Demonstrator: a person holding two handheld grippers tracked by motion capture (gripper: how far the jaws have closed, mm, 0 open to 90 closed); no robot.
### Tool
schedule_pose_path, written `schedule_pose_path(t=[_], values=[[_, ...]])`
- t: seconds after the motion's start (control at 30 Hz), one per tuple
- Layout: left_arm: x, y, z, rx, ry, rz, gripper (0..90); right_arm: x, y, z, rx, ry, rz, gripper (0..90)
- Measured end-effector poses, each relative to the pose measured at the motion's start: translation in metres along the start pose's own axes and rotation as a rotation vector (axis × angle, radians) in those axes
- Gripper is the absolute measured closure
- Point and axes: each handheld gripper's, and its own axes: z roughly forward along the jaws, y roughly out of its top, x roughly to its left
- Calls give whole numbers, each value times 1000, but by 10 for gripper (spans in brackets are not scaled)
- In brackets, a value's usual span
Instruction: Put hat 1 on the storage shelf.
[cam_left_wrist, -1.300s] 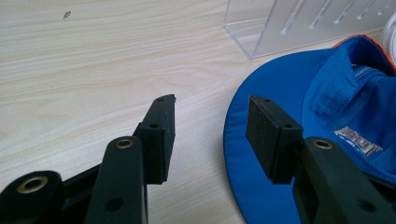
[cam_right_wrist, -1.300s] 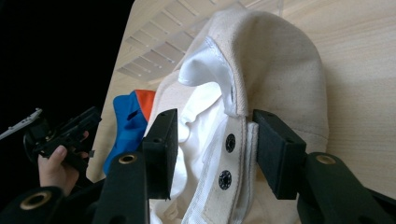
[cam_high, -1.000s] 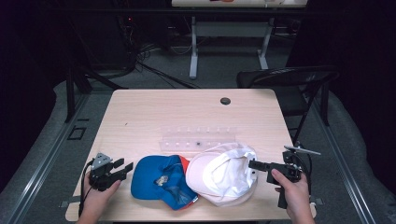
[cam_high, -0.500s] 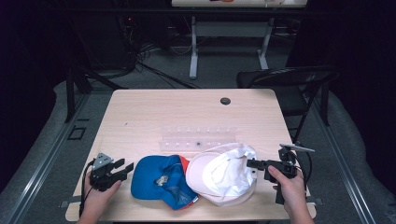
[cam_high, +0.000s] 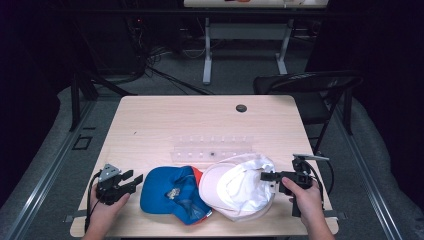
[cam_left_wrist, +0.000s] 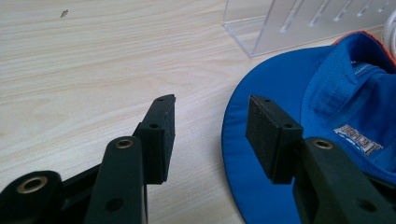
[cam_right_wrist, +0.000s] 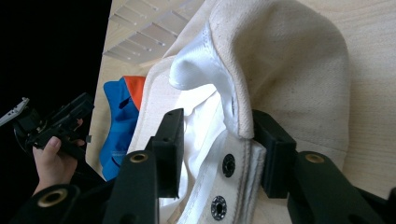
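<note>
Table (cam_high: 200, 125) evenly lit from above, surroundings near black, soft shadows, high view slightly soft (close views sharper)

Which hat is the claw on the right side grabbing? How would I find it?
Look at the near edge of the wooden table, where two caps lie upside down, side by side. The white cap is the one on the right, with the right gripper closing around its back strap. Its neighbour, the blue cap, has orange trim; this one is plain cream-white.
</note>
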Motion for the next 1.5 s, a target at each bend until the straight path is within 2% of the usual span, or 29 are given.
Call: schedule_pose_path(t=[0.33,0.47,0.5,0.6,0.63,0.8,0.83,0.9,0.93,0.97,1.03,1.07,1.13,1.2,1.23,1.27,1.33,1.37,1.5], values=[[0,0,0,-1,1,0,529,11,5,-8,61,-37,-27,700],[0,0,0,-8,4,-3,529,18,8,-9,96,-65,-17,733],[0,0,0,-8,4,-4,529,21,10,-9,112,-91,-24,745],[0,0,0,-8,4,-3,528,25,11,-9,122,-117,-33,764],[0,0,0,-8,5,-2,528,28,13,-9,133,-150,-40,786],[0,0,0,-10,6,-2,528,36,17,-9,165,-221,-59,798],[0,0,0,-10,6,-2,529,36,17,-9,165,-221,-59,798],[0,0,0,-8,6,-2,529,42,20,-7,195,-267,-73,801],[0,0,0,-8,6,-2,529,42,20,-7,195,-267,-73,801],[0,0,0,-9,6,-2,528,46,21,-5,207,-305,-82,801],[0,0,0,-10,6,-1,529,51,24,-5,222,-340,-96,802],[0,0,0,-9,6,-1,529,54,24,-4,214,-367,-89,802],[0,0,0,-9,6,-1,528,55,26,-5,231,-370,-106,801],[0,0,0,-10,6,-1,528,60,27,-3,223,-409,-111,800],[0,0,0,-10,7,-1,528,62,28,-4,240,-418,-129,799],[0,0,0,-10,7,-2,529,66,31,-4,264,-448,-145,795],[0,0,0,-10,8,-2,529,68,31,-3,257,-458,-145,795],[0,0,0,-10,8,-2,528,71,32,-2,266,-482,-157,794],[0,0,0,-10,9,-3,529,75,33,0,283,-497,-163,798]])
